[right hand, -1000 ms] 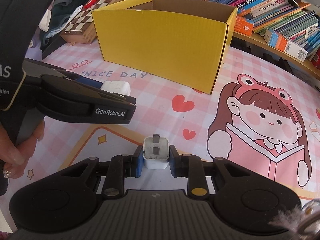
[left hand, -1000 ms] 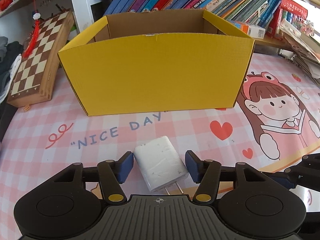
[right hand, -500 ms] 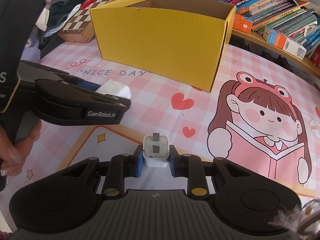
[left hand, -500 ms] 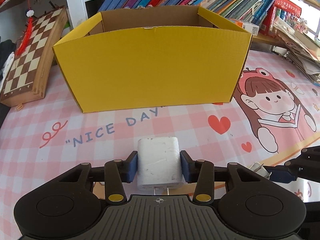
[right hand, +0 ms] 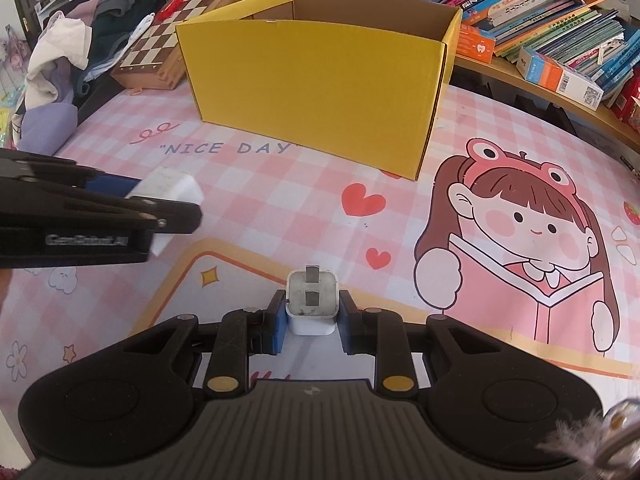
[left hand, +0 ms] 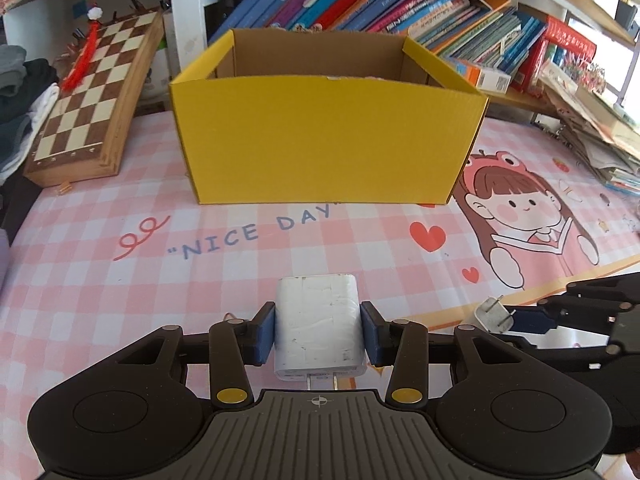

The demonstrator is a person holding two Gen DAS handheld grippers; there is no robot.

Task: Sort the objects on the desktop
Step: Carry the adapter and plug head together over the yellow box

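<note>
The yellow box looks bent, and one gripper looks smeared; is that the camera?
Yes. Left wrist view: the fisheye bows the yellow box's top edge. Right wrist view: the left gripper and its large white charger are blurred, while the small white plug stays sharp.

Ahead I see bare desk (left hand: 100, 304) up to the yellow box (left hand: 328, 140), whose near wall blocks the way; its top is open. A chessboard (left hand: 92, 100) stands far left, books (right hand: 560, 40) far right.
</note>
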